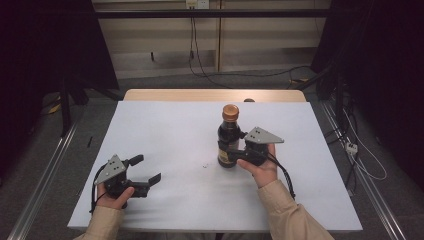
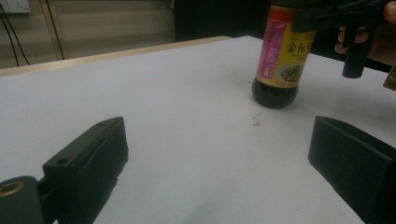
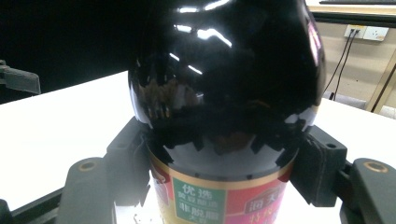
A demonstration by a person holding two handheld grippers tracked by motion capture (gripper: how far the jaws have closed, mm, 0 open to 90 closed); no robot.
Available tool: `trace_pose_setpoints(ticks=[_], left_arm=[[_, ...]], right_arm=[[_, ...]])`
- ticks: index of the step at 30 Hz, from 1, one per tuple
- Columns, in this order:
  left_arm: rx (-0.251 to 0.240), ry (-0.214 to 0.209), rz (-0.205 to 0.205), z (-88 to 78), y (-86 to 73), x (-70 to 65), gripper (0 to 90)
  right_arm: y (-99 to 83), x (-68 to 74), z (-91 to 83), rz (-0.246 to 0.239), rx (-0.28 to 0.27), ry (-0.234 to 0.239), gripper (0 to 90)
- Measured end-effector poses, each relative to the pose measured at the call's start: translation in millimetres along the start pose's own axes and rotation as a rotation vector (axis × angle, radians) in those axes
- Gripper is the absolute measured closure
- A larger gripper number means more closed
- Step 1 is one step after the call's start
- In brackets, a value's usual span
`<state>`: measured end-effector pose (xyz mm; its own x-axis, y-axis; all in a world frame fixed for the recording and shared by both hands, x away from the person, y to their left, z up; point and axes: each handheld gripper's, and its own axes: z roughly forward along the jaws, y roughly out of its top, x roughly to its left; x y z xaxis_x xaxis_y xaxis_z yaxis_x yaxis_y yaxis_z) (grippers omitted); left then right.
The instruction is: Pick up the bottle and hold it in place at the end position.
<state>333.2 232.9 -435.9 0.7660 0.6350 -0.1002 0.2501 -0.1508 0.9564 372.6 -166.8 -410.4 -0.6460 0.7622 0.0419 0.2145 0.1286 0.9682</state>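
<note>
A dark sauce bottle [image 1: 229, 137] with an orange cap stands upright right of the middle of the white table [image 1: 165, 125]. My right gripper [image 1: 235, 146] reaches it from the right and is shut on its labelled lower body. In the right gripper view both pads [image 3: 135, 154] press the bottle [image 3: 224, 93] just under its bulge, at the red and green label. My left gripper [image 1: 148, 168] rests near the front left, open with nothing between its jaws. The left gripper view has the bottle [image 2: 279, 56] ahead to the right, beyond the wide-apart left gripper [image 2: 217, 140].
A small dark speck [image 1: 205, 165] lies on the table left of the bottle. A wooden strip [image 1: 215, 95] borders the table's far edge. Cables [image 1: 360, 155] trail on the floor at the right, and metal rails run along both sides.
</note>
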Motion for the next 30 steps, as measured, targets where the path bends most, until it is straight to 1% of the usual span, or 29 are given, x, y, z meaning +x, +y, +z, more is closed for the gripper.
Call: trace_pose_setpoints(ticks=[5, 6, 7, 10, 12, 14, 16, 20, 22, 27, 30], left_arm=[[0.002, -0.002, 0.001, 0.1, 0.0, 0.8, 4.8], [0.006, -0.004, 0.007, 0.2, 0.1, 1.0, 4.8], [0.006, -0.007, 0.000, 0.6, 0.0, 0.3, 4.8], [0.006, -0.009, 0.006, 0.8, 0.4, 0.1, 4.7], [0.004, -0.011, 0.002, 1.1, 0.3, 0.3, 4.8], [0.005, -0.010, 0.008, 0.7, 0.4, 1.3, 4.7], [0.002, -0.008, 0.004, 0.7, 0.3, 1.4, 4.8], [0.002, -0.010, 0.003, 0.6, 0.4, 1.1, 4.7], [0.003, -0.011, 0.006, 0.5, 0.4, 1.2, 4.8], [-0.001, -0.009, -0.002, 0.2, 0.3, 1.0, 4.7], [0.002, -0.012, 0.003, 0.1, 0.4, 1.1, 4.7]], right_arm=[[4.1, 3.1, 5.3, -0.023, 0.016, -0.004, 30.8], [4.7, 3.0, 6.8, -0.022, 0.014, -0.005, 30.8], [4.9, 2.7, 7.8, -0.019, 0.016, -0.006, 30.8], [5.8, 1.7, 10.7, -0.010, 0.016, -0.014, 30.9], [6.3, 1.0, 12.8, -0.013, 0.011, -0.016, 30.9], [8.0, 0.8, 14.4, -0.006, 0.004, -0.019, 30.9], [10.7, 0.5, 16.3, 0.002, 0.001, -0.021, 31.0], [15.5, 1.2, 21.9, -0.013, 0.000, -0.031, 31.0], [16.3, 0.8, 24.7, -0.006, -0.004, -0.034, 30.9], [17.6, 2.0, 31.6, 0.007, -0.010, -0.040, 30.9], [19.1, 3.2, 35.9, -0.005, -0.006, -0.050, 30.9]])
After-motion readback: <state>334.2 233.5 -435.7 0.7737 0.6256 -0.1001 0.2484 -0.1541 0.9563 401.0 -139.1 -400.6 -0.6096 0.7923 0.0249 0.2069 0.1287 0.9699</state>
